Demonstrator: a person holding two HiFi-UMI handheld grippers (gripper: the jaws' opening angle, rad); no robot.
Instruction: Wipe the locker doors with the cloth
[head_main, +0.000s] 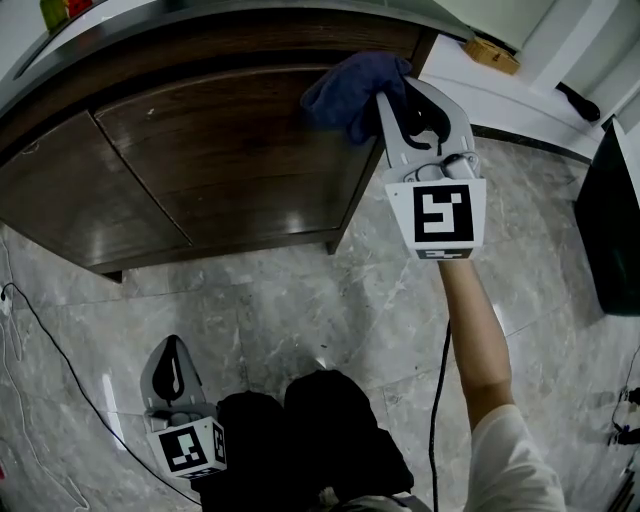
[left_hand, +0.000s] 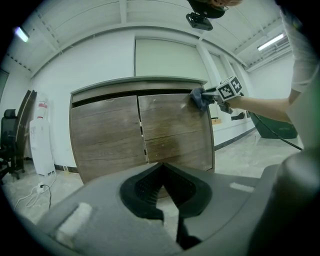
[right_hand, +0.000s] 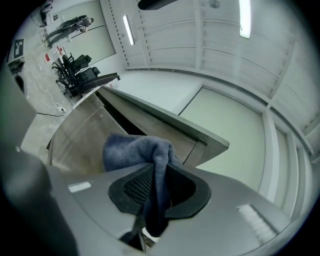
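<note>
Holding the blue cloth in the right gripper, jaws squeezed narrow on 1 thick fold and the rest bunched out in front; pressing that bunch, as far as can be told, against the top right corner of the right door, just under the dark top edge of the locker; not yet touching the left door. Hanging the left gripper low by the floor, well apart from the 2 doors, jaws shut tip to tip with nothing between them.

Looks soft, light and floppy; bends any way and cannot break; could slip free if pinched only by a thin edge; best to grab a fat fold near the middle, as here, with plenty poking out to rub with. Should slide well on smooth, shiny wood; may bunch up or drag if pushed too hard; better to press flat and go in slow, even strokes from top to bottom.
</note>
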